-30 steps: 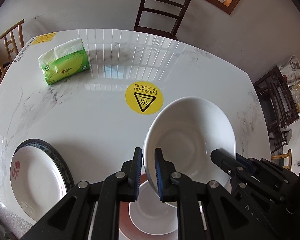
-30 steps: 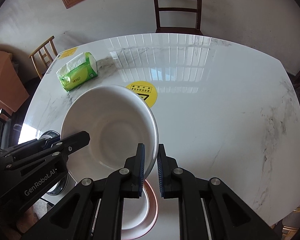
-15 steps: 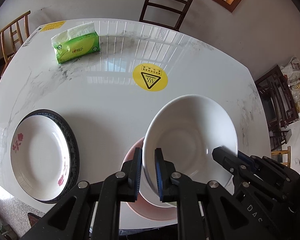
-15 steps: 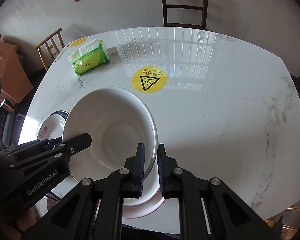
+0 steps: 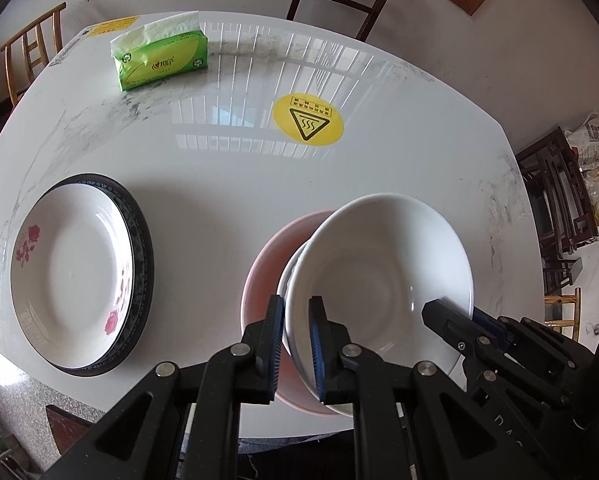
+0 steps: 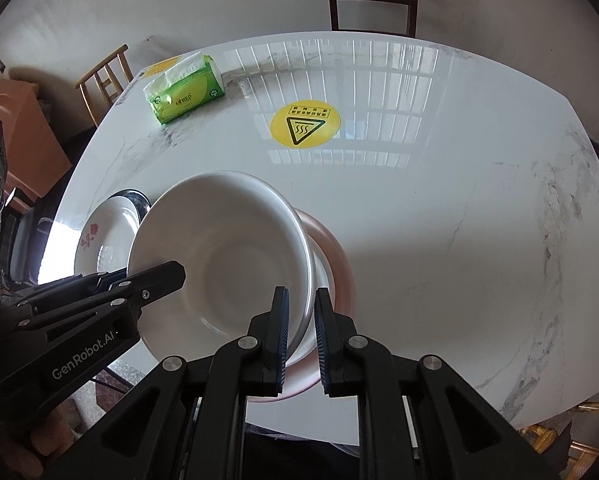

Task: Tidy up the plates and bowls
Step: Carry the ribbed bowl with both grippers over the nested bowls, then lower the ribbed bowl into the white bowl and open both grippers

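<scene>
Hidden/cut off: the white bowl [image 5: 379,280] covers most of the pink plate [image 5: 267,264] under it, plus a smaller white dish [image 5: 289,276] of which only a rim sliver shows. Can't tell if the bowl's base touches that stack or hangs just above. Pink plate's near edge is lost behind the gripper arms.

Around: flower plate [image 5: 71,264] sits on a dark-rimmed plate [image 5: 139,240], well apart to the left on the marble table [image 5: 219,184]. Green tissue pack [image 5: 161,62] at the far left, yellow hot-surface sticker [image 5: 307,120] mid-table. Chairs behind the table.

Grip: left gripper [image 5: 297,344] clamped on bowl's left rim, right gripper [image 6: 301,334] clamped on the opposite rim. Pads are tight on the rim wall both sides.

Bowl is round, no long axis; mouth faces up, tilted a bit in both wrist views. It's over the near-centre stack.
</scene>
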